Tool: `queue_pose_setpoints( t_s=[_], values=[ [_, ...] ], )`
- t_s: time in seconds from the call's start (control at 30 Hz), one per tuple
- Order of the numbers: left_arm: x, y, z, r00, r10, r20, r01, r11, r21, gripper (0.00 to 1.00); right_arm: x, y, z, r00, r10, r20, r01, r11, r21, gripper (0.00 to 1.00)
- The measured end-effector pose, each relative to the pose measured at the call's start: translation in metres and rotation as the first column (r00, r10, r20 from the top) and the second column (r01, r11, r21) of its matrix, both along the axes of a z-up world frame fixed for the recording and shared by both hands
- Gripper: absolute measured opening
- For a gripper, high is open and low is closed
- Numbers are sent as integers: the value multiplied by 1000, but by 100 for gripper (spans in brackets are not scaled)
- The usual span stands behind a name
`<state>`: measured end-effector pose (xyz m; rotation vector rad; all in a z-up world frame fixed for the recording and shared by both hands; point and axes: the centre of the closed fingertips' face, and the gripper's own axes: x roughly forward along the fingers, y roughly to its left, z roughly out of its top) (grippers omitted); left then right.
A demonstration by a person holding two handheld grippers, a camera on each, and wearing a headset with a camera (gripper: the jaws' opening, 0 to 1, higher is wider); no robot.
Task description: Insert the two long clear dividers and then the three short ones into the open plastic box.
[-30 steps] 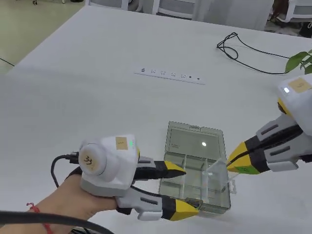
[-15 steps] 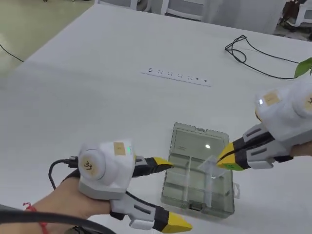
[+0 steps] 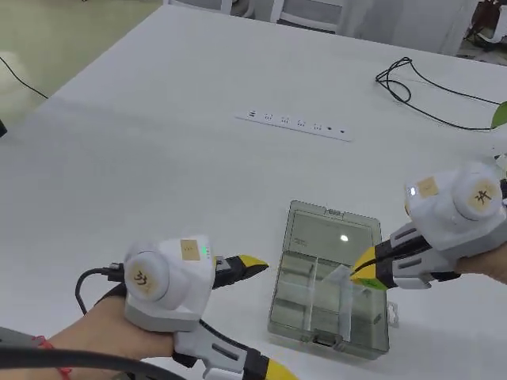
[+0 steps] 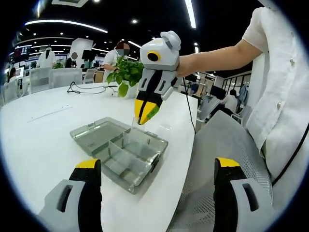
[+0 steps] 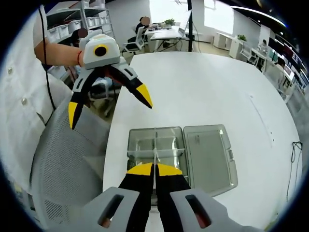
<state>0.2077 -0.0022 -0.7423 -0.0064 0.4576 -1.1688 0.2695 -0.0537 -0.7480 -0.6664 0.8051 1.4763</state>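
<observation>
White table (image 3: 158, 158): open box (image 3: 277, 307) holds dividers (image 3: 314, 279); right tool (image 3: 363, 269) pinches clear divider (image 3: 341, 275).

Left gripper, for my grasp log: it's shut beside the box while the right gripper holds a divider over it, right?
No: the left gripper is open, per the left gripper view; the right gripper does hold the clear divider over the box.

I get bright even overhead light, soft shadows on the table (image 3: 158, 142), glare spot on the box lid (image 3: 321, 236), fisheye-bent edges
</observation>
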Motion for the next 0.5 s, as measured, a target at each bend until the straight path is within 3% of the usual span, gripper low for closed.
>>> queue_pose_setpoints(
  t_s=[0.27,0.5],
  values=[
    [0,0,0,1000,6,-5,-6,1000,-2,99,1,-3,-6,1000,-6,-2,6,1000,3,3],
    [1,-1,1,1000,10,-3,-10,1000,-9,99,-1,-3,-10,998,50,41,-51,999,3,2]
  ],
)
